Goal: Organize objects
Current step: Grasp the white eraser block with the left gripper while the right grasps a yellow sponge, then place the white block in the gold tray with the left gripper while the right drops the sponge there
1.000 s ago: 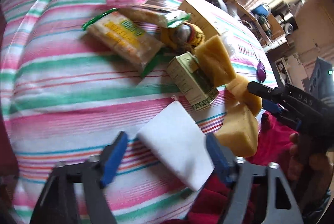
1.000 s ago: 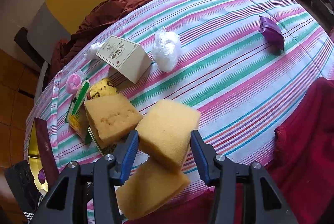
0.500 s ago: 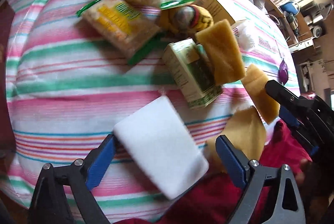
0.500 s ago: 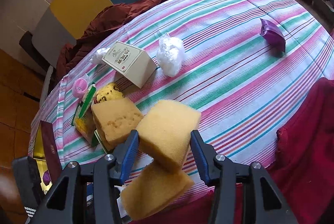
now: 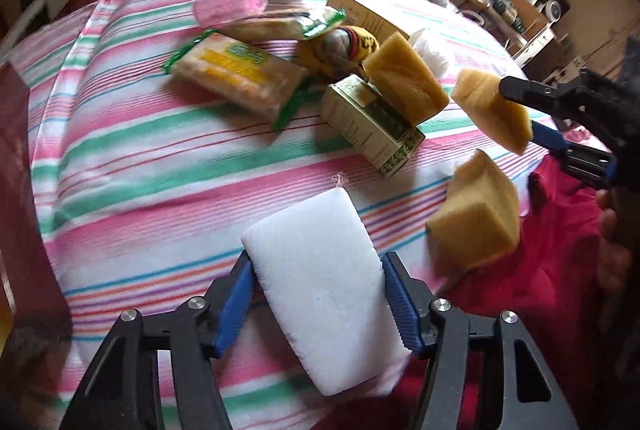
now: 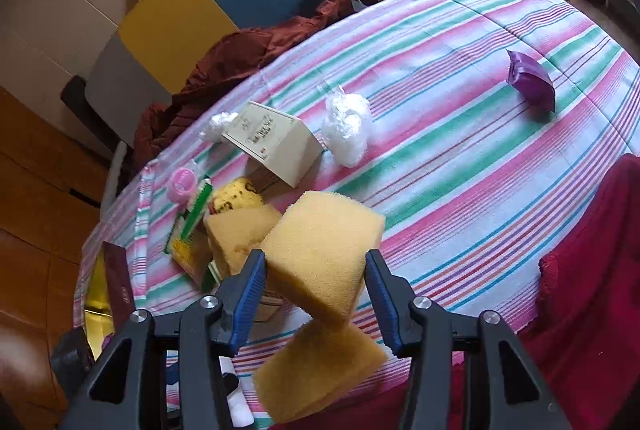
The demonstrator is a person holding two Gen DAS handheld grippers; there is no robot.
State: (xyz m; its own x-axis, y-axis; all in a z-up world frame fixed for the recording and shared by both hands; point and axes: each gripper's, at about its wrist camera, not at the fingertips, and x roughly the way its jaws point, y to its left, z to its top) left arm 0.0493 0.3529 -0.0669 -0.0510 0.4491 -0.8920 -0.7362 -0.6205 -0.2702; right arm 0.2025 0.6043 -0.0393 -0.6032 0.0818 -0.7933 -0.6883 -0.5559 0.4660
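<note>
Left wrist view: left gripper (image 5: 318, 300) has its jaws closing on the white foam block (image 5: 320, 262), block between the blue pads, both pads at its long sides near the back half. Block lies flat on the striped tabletop (image 5: 120, 165) at the near edge, long axis running away from the camera and tilted a bit left, far end pointing at the green box (image 5: 372, 125). Right gripper (image 6: 316, 290) has its jaws narrow and clamped on a yellow sponge (image 6: 324, 254), held clear above the tabletop; its broad face is tipped toward the camera, long axis roughly across the jaws and skewed. A second yellow sponge (image 6: 316, 378) sits low beneath it at the table edge next to the red cloth (image 6: 592, 270); can't tell if it's resting or hanging off. A third sponge (image 5: 404, 77) leans on the green box. Risks, my read: the left grip is set far back on the block, so the front could droop or the foam could pivot out on lift. Foam squashes, so overclosing just deforms it. The sponge at the edge looks easy to knock onto the floor if either hand swings past. The right sponge is held off-centre and could twist out. The snack packets (image 5: 236, 77) and pink roll (image 5: 230, 3) are well apart, no clash there.
</note>
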